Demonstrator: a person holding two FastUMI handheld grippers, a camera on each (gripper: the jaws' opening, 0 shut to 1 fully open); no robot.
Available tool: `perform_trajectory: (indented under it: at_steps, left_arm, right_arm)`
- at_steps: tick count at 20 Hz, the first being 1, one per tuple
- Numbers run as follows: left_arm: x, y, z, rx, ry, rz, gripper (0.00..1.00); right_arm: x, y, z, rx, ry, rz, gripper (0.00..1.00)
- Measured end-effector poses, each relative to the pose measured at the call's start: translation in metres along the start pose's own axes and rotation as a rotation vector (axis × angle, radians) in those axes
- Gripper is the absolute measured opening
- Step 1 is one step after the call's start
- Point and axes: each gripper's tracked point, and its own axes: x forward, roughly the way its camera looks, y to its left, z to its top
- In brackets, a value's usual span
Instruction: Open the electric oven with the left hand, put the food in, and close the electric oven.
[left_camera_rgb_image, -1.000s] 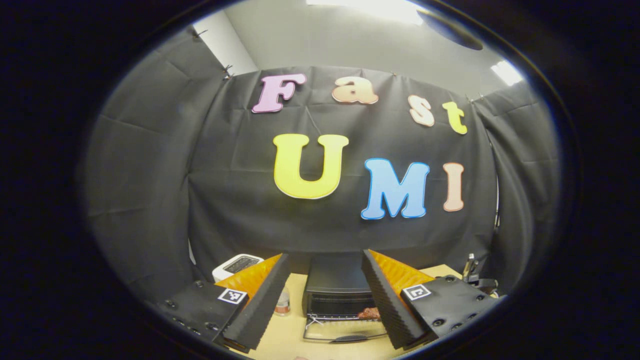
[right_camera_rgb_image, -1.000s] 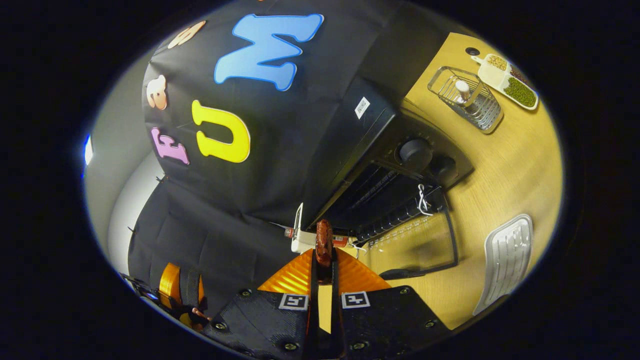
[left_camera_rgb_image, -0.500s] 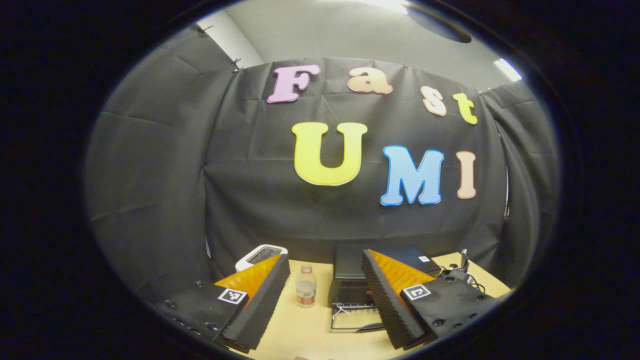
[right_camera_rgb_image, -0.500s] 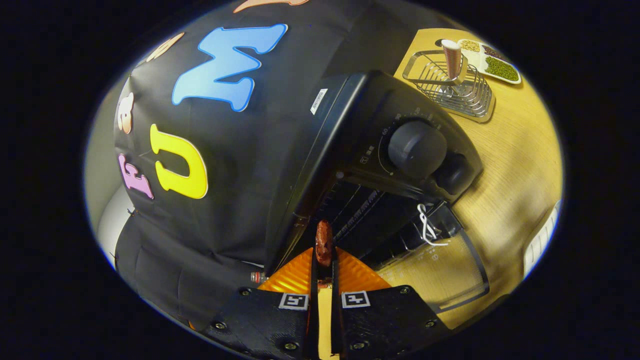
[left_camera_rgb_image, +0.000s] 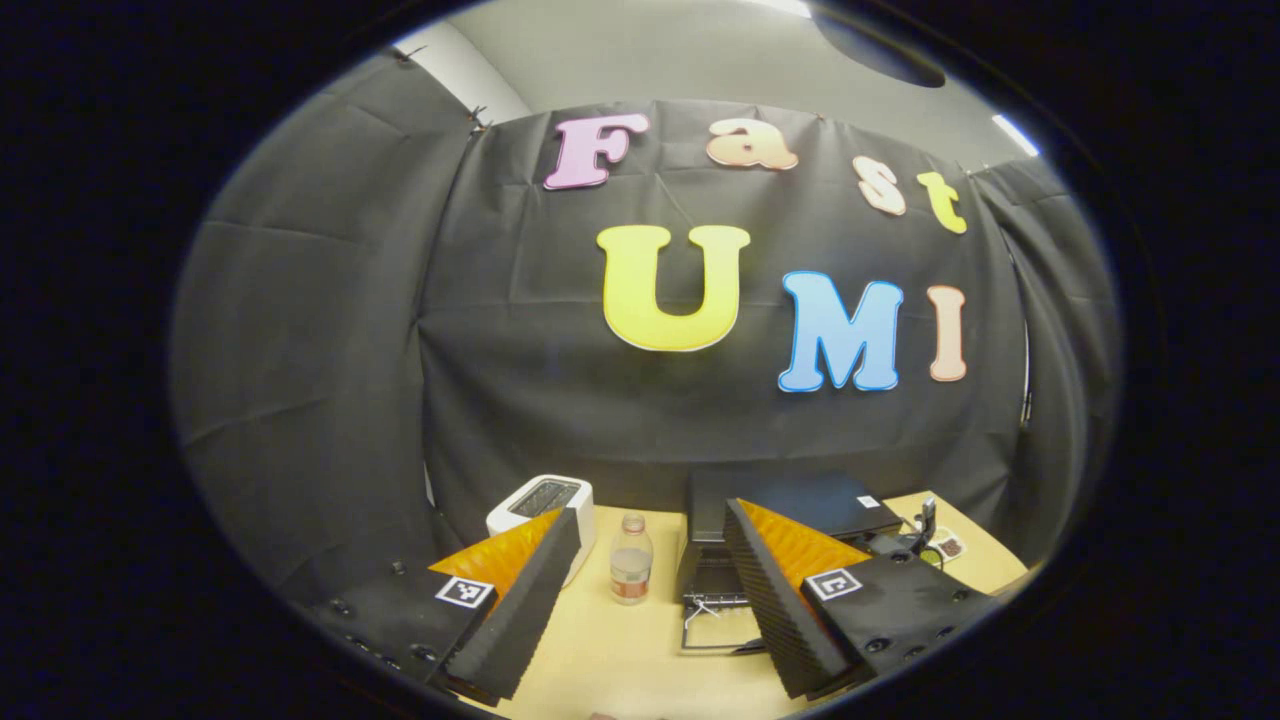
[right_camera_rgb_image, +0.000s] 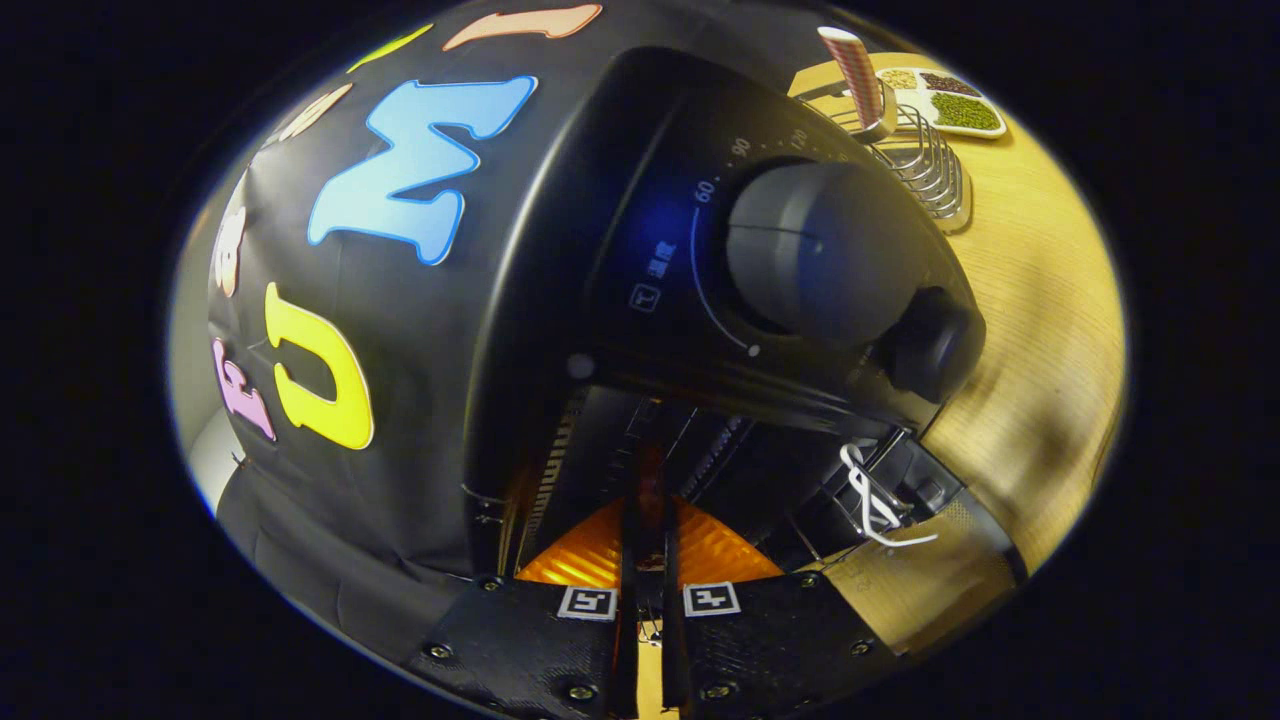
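The black electric oven (left_camera_rgb_image: 790, 497) stands at the back of the wooden table, its glass door (left_camera_rgb_image: 718, 630) folded down flat. My left gripper (left_camera_rgb_image: 650, 518) is open and empty, held well back from the oven. In the right gripper view the oven (right_camera_rgb_image: 560, 250) looms close, with a large dial (right_camera_rgb_image: 810, 250) and a smaller knob (right_camera_rgb_image: 930, 345) on its panel. My right gripper (right_camera_rgb_image: 648, 505) reaches into the dark oven mouth, shut on a thin reddish-brown piece of food (right_camera_rgb_image: 650, 472). The lowered door (right_camera_rgb_image: 930, 565) lies to the right, a white tie (right_camera_rgb_image: 875, 500) at its hinge.
A white toaster (left_camera_rgb_image: 540, 498) and a small bottle (left_camera_rgb_image: 631, 573) stand left of the oven. Beside the oven are a wire rack (right_camera_rgb_image: 925, 150) with a striped cup (right_camera_rgb_image: 855, 65) and a white tray of beans (right_camera_rgb_image: 940, 98).
My right gripper has pushed forward with the food, from in front of the oven into its opening. My left gripper has drawn back and leftward; the oven looks smaller there.
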Motion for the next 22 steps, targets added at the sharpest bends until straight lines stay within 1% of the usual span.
perform_trajectory:
  at_steps: [1,3,4,5,6,7,8,10,11,12,14,16,17,18,21,22]
  left_arm:
    - [0.001,-0.003,-0.001,-0.001,0.000,-0.005,1.00]
    - [0.003,-0.007,-0.003,-0.004,0.004,-0.012,1.00]
    - [0.005,-0.009,-0.003,-0.002,-0.001,-0.009,1.00]
    - [0.007,-0.013,-0.002,0.000,-0.005,-0.016,1.00]
    - [0.008,-0.018,-0.002,0.002,-0.004,-0.026,0.98]
    - [0.010,-0.023,-0.003,0.007,-0.005,-0.031,1.00]
    - [0.013,-0.028,-0.004,0.009,-0.003,-0.040,0.98]
    - [0.016,-0.041,-0.007,0.007,-0.003,-0.058,1.00]
    - [0.018,-0.047,-0.008,0.004,-0.004,-0.072,0.98]
    - [0.020,-0.056,-0.009,0.004,-0.001,-0.087,1.00]
    - [0.027,-0.073,-0.015,0.011,0.002,-0.111,1.00]
    - [0.031,-0.094,-0.015,0.009,-0.011,-0.143,1.00]
    - [0.032,-0.104,-0.014,0.009,-0.026,-0.161,0.97]
    - [0.033,-0.112,-0.012,0.013,-0.037,-0.170,1.00]
    - [0.032,-0.141,-0.006,0.036,-0.069,-0.206,0.97]
    - [0.031,-0.150,-0.003,0.043,-0.075,-0.219,1.00]
  right_arm:
    - [0.002,-0.006,0.000,-0.031,0.002,-0.036,0.11]
    - [-0.001,-0.023,0.003,-0.166,-0.003,-0.159,0.18]
    - [-0.003,-0.024,0.005,-0.229,-0.008,-0.190,0.25]
    - [-0.009,-0.020,0.010,-0.288,-0.012,-0.202,0.30]
    - [-0.012,-0.018,0.013,-0.347,-0.010,-0.208,0.43]
    - [-0.016,-0.018,0.014,-0.409,0.000,-0.221,0.65]
    - [-0.022,-0.015,0.018,-0.460,0.006,-0.210,0.86]
    - [-0.043,-0.016,0.018,-0.531,0.014,-0.209,0.97]
    - [-0.057,-0.015,0.020,-0.577,0.011,-0.208,0.97]
    - [-0.073,-0.014,0.022,-0.634,0.006,-0.205,0.97]
    - [-0.106,-0.012,0.032,-0.761,-0.018,-0.198,0.97]
    - [-0.144,0.002,0.046,-0.854,-0.061,-0.168,0.97]
    - [-0.163,0.010,0.059,-0.903,-0.095,-0.163,0.97]
    - [-0.185,0.021,0.074,-0.944,-0.141,-0.151,0.97]
    - [-0.246,0.065,0.122,-1.048,-0.310,-0.124,0.97]
    - [-0.268,0.081,0.139,-1.065,-0.368,-0.121,0.97]
